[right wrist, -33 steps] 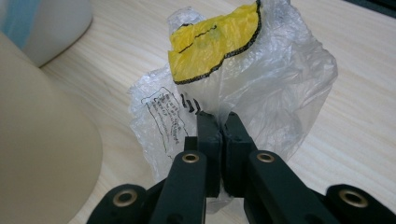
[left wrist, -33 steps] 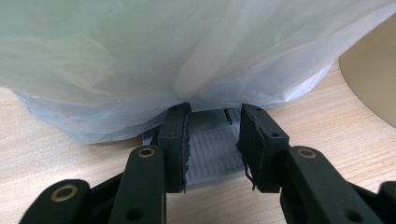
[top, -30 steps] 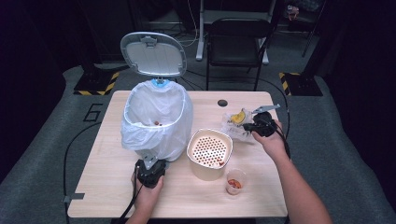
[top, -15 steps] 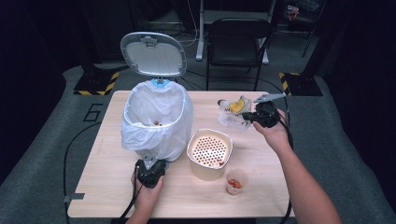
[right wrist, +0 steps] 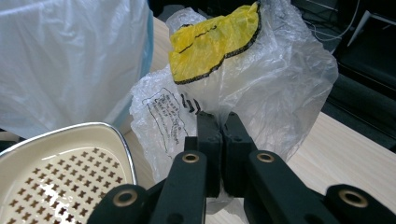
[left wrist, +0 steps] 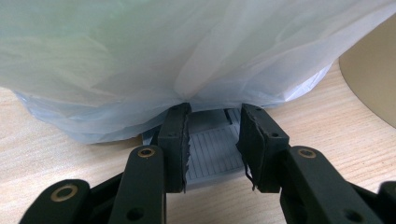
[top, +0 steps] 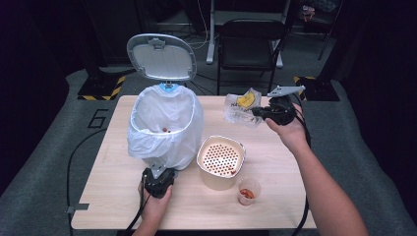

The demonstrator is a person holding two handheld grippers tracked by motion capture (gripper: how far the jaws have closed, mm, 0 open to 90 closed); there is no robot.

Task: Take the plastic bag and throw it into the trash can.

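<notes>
Crinkled clear plastic: a plastic bag [top: 242, 107] with a yellow patch and black print, upper right of centre in the high view, lifted off the table. The right gripper [top: 257, 112] has its jaws pinched together on the bag's lower film; in the right gripper view the bag [right wrist: 243, 84] billows up above the closed jaws. It is probably held by one edge so it hangs free for carrying to the bin.

Translucent white liner, folded over the rim of a pedal bin [top: 164, 128], left of centre in the high view. Its grey lid [top: 161, 57] stands open above it, and small reddish scraps lie inside.

Grey ribbed pedal [left wrist: 212, 151], at the bin's base. The left gripper [top: 156, 172], lower left of centre, has its jaws set on either side of the pedal and clamped on it, likely pressing it down to keep the lid up and the mouth open for the bag.

Cream strainer bowl [top: 221, 162] with a perforated insert, centre of the table, beside the bin.

Small clear cup [top: 249, 191] with red contents, lower right of the bowl.

Pale wooden table [top: 113, 162], bearing all of the above.
</notes>
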